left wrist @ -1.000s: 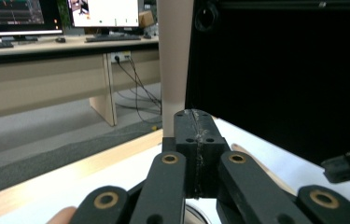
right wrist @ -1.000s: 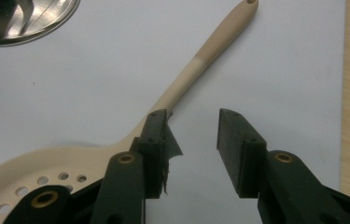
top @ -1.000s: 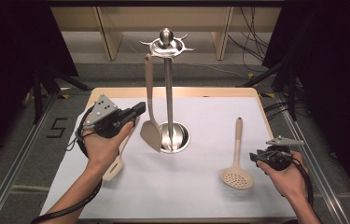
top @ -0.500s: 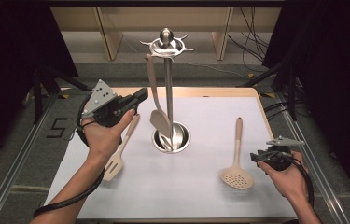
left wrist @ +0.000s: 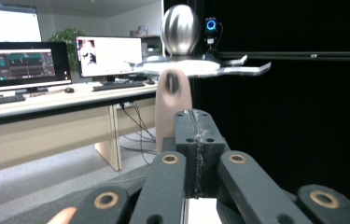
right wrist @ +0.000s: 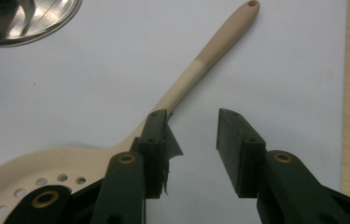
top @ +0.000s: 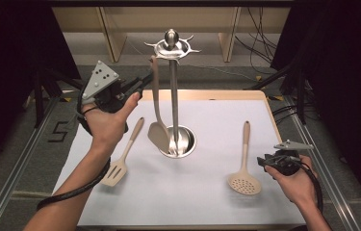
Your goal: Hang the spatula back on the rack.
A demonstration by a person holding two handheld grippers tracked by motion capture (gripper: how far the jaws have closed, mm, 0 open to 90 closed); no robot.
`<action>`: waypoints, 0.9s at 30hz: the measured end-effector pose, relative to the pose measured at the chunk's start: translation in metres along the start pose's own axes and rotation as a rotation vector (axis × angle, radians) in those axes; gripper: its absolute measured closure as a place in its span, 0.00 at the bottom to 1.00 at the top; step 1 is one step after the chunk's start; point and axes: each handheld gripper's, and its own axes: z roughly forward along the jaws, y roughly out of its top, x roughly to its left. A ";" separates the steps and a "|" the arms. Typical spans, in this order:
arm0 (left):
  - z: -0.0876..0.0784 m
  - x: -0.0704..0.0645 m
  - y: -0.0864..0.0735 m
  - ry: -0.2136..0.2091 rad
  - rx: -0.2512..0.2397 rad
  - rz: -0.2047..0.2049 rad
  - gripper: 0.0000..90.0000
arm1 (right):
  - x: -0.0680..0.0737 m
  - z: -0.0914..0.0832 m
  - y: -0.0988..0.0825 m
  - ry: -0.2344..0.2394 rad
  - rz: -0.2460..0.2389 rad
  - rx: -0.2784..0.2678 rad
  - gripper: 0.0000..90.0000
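White sheeting covers the counter [top: 207, 202]. Left tool [top: 145, 83], pressed together, pinches the spatula [top: 157, 115] handle just under the rack [top: 172, 48] hooks for hanging; right tool [right wrist: 193, 140] rests spread.

Stand pole [top: 173, 103] blocks the centre; open mat [top: 207, 120] between it and skimmer [top: 243, 163] — passable.

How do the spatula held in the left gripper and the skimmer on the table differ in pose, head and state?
The spatula hangs upright beside the stand, its handle top clamped in the shut left gripper; the skimmer lies flat on the table, ungripped, by the open right gripper. The spatula's head is solid; the skimmer's is round and holed. Both are beige with long handles.
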 end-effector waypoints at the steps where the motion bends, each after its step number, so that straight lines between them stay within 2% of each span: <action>1: 0.001 0.000 0.002 0.000 -0.007 -0.002 0.99 | -0.002 0.002 -0.001 -0.003 -0.023 -0.008 0.71; 3: 0.002 0.000 0.005 -0.003 -0.013 0.000 0.99 | -0.003 0.003 -0.001 0.006 -0.031 -0.015 0.71; 4: 0.003 0.000 0.006 -0.003 -0.017 -0.001 0.99 | -0.001 0.002 0.000 0.011 -0.010 -0.005 0.71; 5: 0.003 0.000 0.007 -0.005 -0.017 0.001 0.99 | -0.002 0.003 0.000 0.009 -0.022 -0.012 0.71; 6: 0.004 0.000 0.009 -0.003 -0.021 0.003 0.99 | -0.001 0.002 0.001 0.010 -0.006 -0.003 0.71; 7: 0.005 0.000 0.010 -0.004 -0.023 0.002 0.99 | -0.003 0.003 0.000 0.007 -0.034 -0.018 0.71; 12: 0.007 0.000 0.016 0.004 -0.028 0.016 0.99 | 0.000 0.000 0.000 0.000 0.005 0.005 0.71; 17: 0.009 0.002 0.018 0.007 -0.033 0.016 0.99 | -0.002 0.002 0.000 0.014 -0.003 -0.013 0.71; 18: 0.009 0.002 0.018 0.009 -0.035 0.017 0.99 | -0.003 0.002 -0.001 0.005 -0.023 -0.020 0.71; 20: 0.008 0.002 0.018 0.015 -0.035 0.019 0.99 | -0.002 0.002 0.000 0.013 -0.003 -0.014 0.71; 27: 0.009 0.008 0.019 0.040 -0.025 0.018 0.99 | -0.002 0.001 0.000 0.007 -0.010 -0.006 0.71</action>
